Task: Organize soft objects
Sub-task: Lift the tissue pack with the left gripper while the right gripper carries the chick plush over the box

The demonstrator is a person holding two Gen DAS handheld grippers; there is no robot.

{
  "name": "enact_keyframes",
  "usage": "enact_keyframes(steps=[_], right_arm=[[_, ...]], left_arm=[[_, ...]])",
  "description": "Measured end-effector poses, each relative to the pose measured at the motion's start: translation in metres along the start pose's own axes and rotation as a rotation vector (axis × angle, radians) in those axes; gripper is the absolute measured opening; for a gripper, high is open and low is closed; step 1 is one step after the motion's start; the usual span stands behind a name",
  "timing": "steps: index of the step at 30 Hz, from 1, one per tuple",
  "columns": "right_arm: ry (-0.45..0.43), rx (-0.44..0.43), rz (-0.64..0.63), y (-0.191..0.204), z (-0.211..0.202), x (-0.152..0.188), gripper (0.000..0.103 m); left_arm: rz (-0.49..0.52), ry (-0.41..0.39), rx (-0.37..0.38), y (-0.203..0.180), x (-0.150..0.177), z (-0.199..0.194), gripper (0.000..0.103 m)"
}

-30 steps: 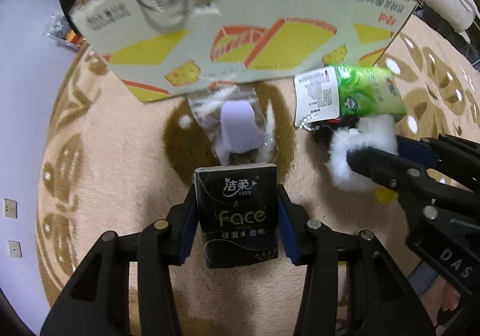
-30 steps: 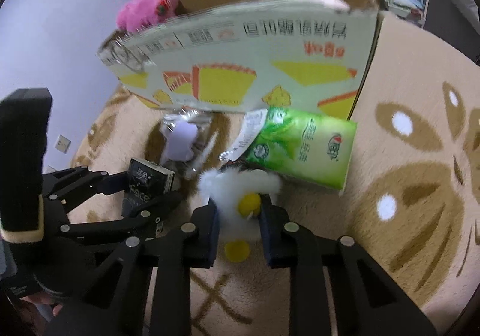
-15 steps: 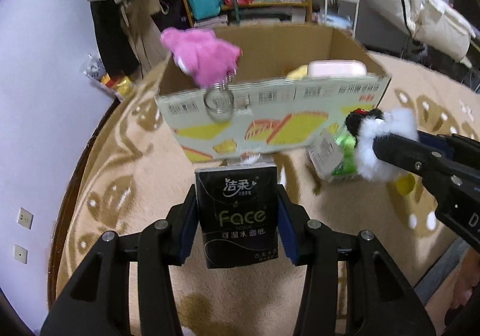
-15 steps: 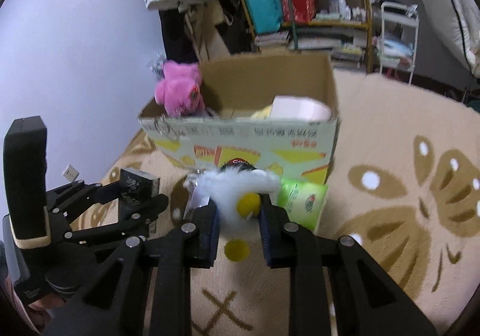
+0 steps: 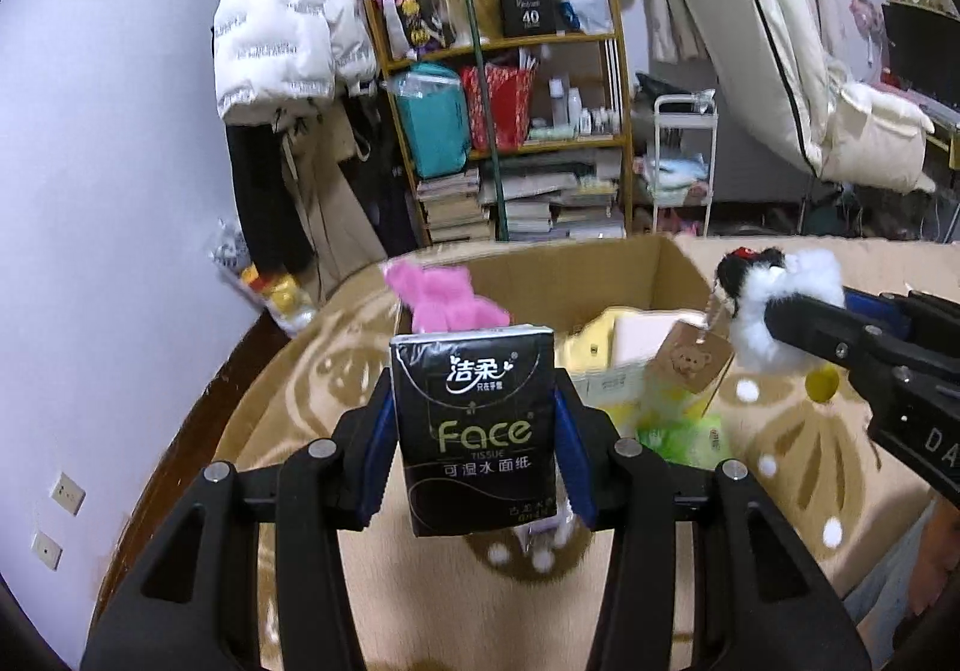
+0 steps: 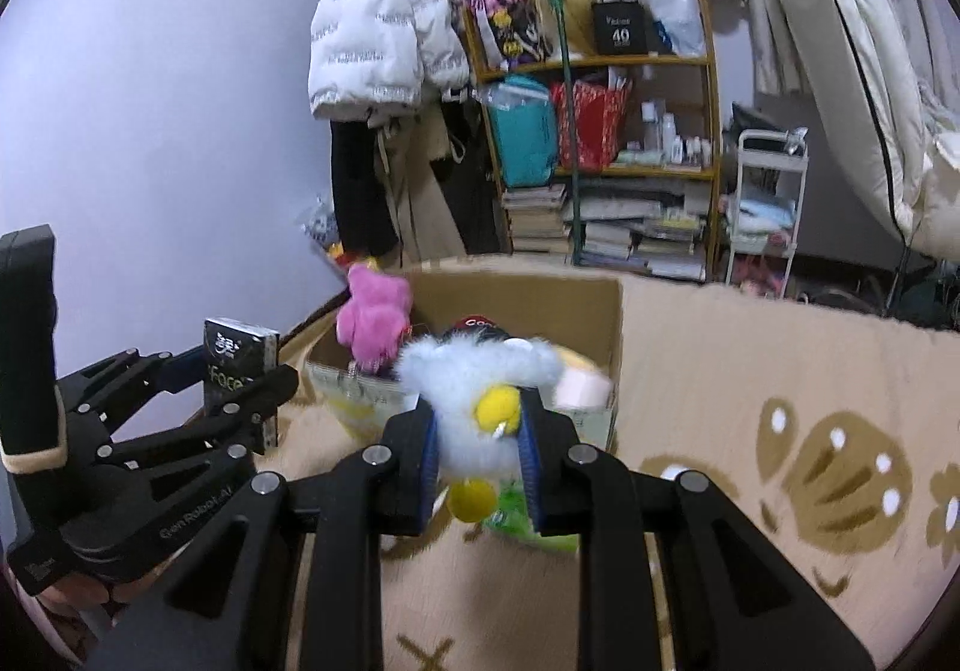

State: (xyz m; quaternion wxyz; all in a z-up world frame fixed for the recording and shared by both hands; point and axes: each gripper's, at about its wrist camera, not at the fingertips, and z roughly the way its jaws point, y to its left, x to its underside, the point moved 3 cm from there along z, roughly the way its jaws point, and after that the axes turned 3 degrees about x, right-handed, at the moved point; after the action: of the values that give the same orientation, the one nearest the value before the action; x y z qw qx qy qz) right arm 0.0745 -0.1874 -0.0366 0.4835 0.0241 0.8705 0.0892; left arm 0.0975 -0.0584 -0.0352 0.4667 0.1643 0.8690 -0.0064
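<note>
My left gripper (image 5: 474, 443) is shut on a black "Face" tissue pack (image 5: 474, 425) and holds it in the air before the open cardboard box (image 5: 672, 275). My right gripper (image 6: 477, 449) is shut on a white fluffy plush toy (image 6: 480, 377) with yellow parts and a brown tag (image 5: 690, 362), also raised near the box (image 6: 600, 311). A pink plush (image 5: 444, 299) hangs on the box's left rim. Yellow and pale soft items (image 5: 624, 329) lie inside the box. A green tissue pack (image 5: 684, 434) lies on the carpet in front of it.
A beige patterned carpet (image 6: 780, 371) covers the floor. Behind the box stand a cluttered shelf (image 5: 528, 131), a white trolley (image 5: 684, 155) and hanging coats (image 5: 276, 41). A wall (image 5: 90, 191) is on the left, a white mattress (image 5: 780, 41) on the right.
Both grippers have risen and tilted up with their loads. The box now sits lower in view and its inside shows; the room behind has come into sight.
</note>
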Motion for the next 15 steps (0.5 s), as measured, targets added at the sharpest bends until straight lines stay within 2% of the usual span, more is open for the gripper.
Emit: enact_keyframes(steps=[7, 15], right_arm=[[-0.006, 0.005, 0.001, -0.010, 0.010, -0.023, 0.024], [-0.028, -0.004, -0.011, -0.018, 0.026, -0.052, 0.024]], left_arm=[[0.027, -0.073, -0.014, 0.003, -0.031, 0.007, 0.046], [-0.032, -0.108, -0.006, 0.016, -0.069, 0.029, 0.046]])
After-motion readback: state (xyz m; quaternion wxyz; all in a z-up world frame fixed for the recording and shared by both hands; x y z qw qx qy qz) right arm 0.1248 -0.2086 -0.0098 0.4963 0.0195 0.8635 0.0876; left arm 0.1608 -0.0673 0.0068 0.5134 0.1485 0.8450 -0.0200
